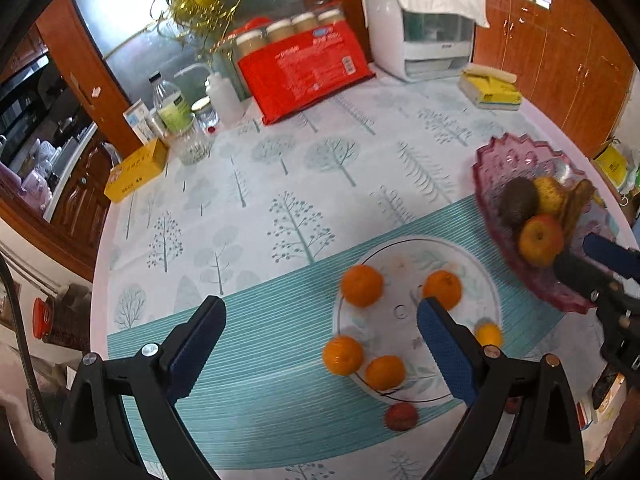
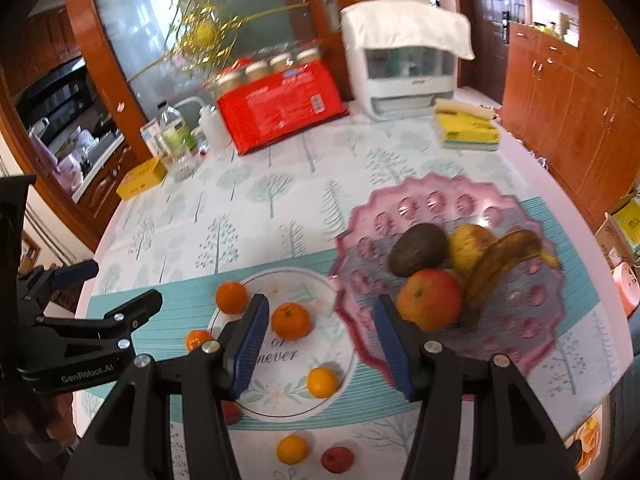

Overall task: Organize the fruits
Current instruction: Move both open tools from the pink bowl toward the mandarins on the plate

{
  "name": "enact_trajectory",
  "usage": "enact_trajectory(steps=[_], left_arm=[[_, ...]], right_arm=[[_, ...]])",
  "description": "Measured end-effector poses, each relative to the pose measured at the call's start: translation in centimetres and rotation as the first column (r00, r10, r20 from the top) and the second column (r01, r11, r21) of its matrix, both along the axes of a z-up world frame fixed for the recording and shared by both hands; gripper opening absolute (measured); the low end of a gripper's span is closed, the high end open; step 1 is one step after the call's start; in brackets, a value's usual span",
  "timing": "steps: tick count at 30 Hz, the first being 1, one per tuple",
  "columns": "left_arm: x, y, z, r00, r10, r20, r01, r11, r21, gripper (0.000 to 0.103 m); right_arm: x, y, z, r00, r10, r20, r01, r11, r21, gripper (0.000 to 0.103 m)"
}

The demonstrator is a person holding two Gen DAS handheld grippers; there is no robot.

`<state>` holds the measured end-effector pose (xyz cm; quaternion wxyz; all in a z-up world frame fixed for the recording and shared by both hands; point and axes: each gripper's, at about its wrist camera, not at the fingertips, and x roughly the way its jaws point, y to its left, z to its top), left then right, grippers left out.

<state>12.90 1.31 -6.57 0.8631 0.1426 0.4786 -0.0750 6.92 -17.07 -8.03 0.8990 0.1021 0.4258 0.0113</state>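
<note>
A white plate (image 2: 280, 274) carries several oranges, one (image 2: 291, 321) just under my right gripper (image 2: 322, 308), which hangs open above it and holds nothing. To the right, a pink scalloped bowl (image 2: 432, 188) holds an avocado (image 2: 418, 254), an apple (image 2: 430, 299), a banana (image 2: 504, 264) and a yellow fruit (image 2: 468, 246). An orange (image 2: 292, 449) and a small red fruit (image 2: 337, 459) lie on the cloth near the front edge. My left gripper (image 1: 320, 308) is wide open and empty above the plate's (image 1: 400, 246) left side, over the oranges (image 1: 362, 285).
At the back of the round table stand a red package (image 1: 304, 72), a white appliance (image 1: 420, 28), a yellow tissue pack (image 1: 490, 90), bottles and jars (image 1: 172, 104) and a yellow box (image 1: 136, 176). Wooden cabinets (image 1: 560, 64) line the right side.
</note>
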Motion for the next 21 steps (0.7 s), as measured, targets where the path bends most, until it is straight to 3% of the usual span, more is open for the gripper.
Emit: enact_trajectory(steps=[8, 21], left_arm=[[3.5, 1.3, -3.6, 0.998, -0.022, -0.066, 0.022, 1.000, -0.011, 0.096], [7.8, 0.1, -9.3, 0.980, -0.097, -0.174, 0.092, 0.995, -0.036, 0.093]], right_arm=[[2.2, 3.3, -3.6, 0.996, 0.035, -0.076, -0.035, 0.999, -0.003, 0.055], [4.9, 5.0, -9.4, 0.977, -0.012, -0.211, 0.008, 1.000, -0.016, 0.055]])
